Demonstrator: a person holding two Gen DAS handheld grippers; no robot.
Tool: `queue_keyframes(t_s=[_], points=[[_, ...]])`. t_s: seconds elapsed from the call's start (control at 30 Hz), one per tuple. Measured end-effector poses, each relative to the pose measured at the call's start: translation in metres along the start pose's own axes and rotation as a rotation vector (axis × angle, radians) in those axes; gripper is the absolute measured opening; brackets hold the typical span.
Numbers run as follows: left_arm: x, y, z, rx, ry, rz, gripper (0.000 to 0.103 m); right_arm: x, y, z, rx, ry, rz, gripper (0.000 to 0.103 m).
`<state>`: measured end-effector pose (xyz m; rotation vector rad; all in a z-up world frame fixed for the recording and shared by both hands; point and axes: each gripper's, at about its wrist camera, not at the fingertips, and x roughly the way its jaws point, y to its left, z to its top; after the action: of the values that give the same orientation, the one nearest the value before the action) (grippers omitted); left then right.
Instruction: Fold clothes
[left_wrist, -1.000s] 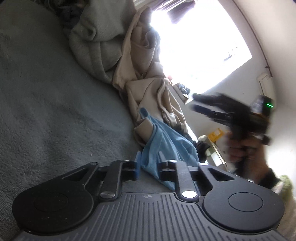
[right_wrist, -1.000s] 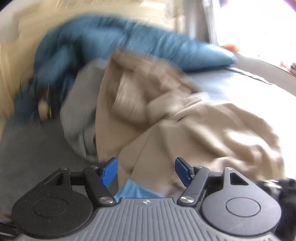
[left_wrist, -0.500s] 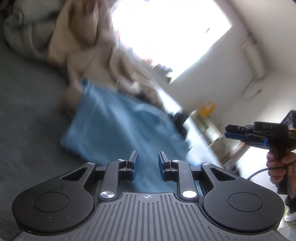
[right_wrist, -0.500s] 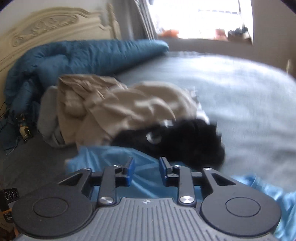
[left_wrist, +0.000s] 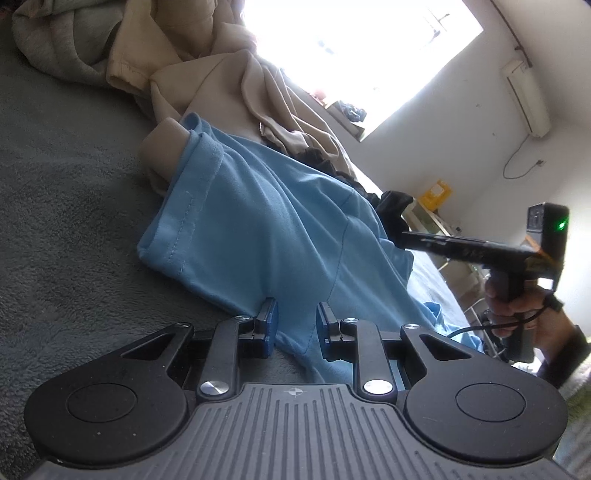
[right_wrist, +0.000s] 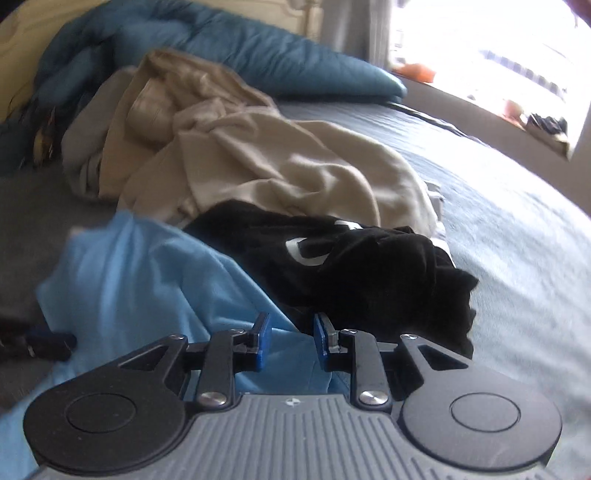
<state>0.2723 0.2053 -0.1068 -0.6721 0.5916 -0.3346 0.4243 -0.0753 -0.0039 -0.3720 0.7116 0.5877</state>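
A light blue shirt (left_wrist: 266, 221) lies stretched over the grey bed cover (left_wrist: 62, 221), one sleeve end resting on a beige garment (left_wrist: 236, 81). My left gripper (left_wrist: 294, 325) is shut on the shirt's near edge, with cloth running between the pads. In the right wrist view, the blue shirt (right_wrist: 140, 280) passes between the narrowed fingers of my right gripper (right_wrist: 290, 334), shut on it. In the left wrist view, the right gripper (left_wrist: 406, 238) is held by a hand (left_wrist: 517, 306) at the shirt's far side.
A black garment with white print (right_wrist: 369, 273) lies just beyond the right gripper, beside the beige pile (right_wrist: 280, 162). A grey garment (left_wrist: 62, 44) and a dark teal duvet (right_wrist: 229, 44) sit farther back. Bare bed cover (right_wrist: 517, 251) extends to the right under a bright window.
The blue shirt has been pulled out of the pile and spread between the two grippers. The right gripper's fingers went from wide apart to closed on the shirt, and it moved away from the left.
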Motion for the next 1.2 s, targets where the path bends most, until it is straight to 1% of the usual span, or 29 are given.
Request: queue_keyframes(t_s=[0.07, 0.13, 0.2, 0.3, 0.37, 0.4, 0.43, 0.47, 0.53, 0.7, 0.77, 0.9, 0.97, 1.13, 1.2], points=[[0.0, 0.0, 0.0, 0.0, 0.0, -0.003, 0.023, 0.006, 0.004, 0.0, -0.065, -0.001, 0.012, 0.027], [0.0, -0.001, 0.0, 0.004, -0.002, -0.003, 0.023, 0.011, 0.009, 0.001, -0.107, 0.004, 0.011, 0.031], [0.002, 0.0, 0.0, 0.006, -0.002, -0.004, 0.023, 0.016, 0.014, 0.002, -0.149, 0.008, 0.009, 0.039], [0.003, 0.001, 0.001, 0.003, -0.002, -0.006, 0.023, 0.023, 0.021, 0.003, -0.212, 0.015, 0.007, 0.04], [0.003, 0.001, 0.0, 0.003, -0.001, -0.006, 0.023, 0.028, 0.026, 0.004, -0.254, 0.019, 0.006, 0.038], [0.004, 0.001, 0.0, 0.003, -0.002, -0.006, 0.023, 0.031, 0.029, 0.005, -0.275, 0.022, 0.005, 0.023], [0.004, 0.001, 0.0, 0.005, -0.002, -0.005, 0.023, 0.033, 0.031, 0.005, -0.296, 0.024, 0.004, 0.011], [0.004, 0.001, 0.001, 0.006, -0.002, -0.004, 0.023, 0.03, 0.034, 0.006, -0.307, 0.003, -0.013, 0.0], [0.004, 0.001, 0.001, 0.011, -0.002, -0.002, 0.023, 0.022, 0.036, 0.008, -0.32, -0.058, -0.043, 0.0], [0.006, 0.0, 0.002, 0.021, -0.001, 0.003, 0.023, 0.023, 0.04, 0.015, -0.344, -0.126, -0.11, 0.0], [0.006, 0.001, 0.002, 0.021, -0.001, 0.002, 0.023, 0.031, 0.041, 0.018, -0.339, -0.127, -0.126, 0.0], [0.005, 0.0, 0.0, 0.024, -0.001, 0.001, 0.023, 0.048, 0.029, 0.021, -0.217, -0.134, -0.189, 0.0], [0.005, 0.0, 0.001, 0.023, -0.001, 0.0, 0.023, 0.051, 0.013, 0.025, -0.099, -0.144, -0.196, 0.0], [0.006, 0.001, 0.001, 0.018, 0.0, -0.003, 0.023, 0.004, -0.045, 0.021, 0.248, -0.266, -0.111, 0.001], [0.006, 0.001, 0.001, 0.017, 0.0, -0.003, 0.023, -0.02, -0.061, 0.007, 0.286, -0.251, -0.076, 0.007]])
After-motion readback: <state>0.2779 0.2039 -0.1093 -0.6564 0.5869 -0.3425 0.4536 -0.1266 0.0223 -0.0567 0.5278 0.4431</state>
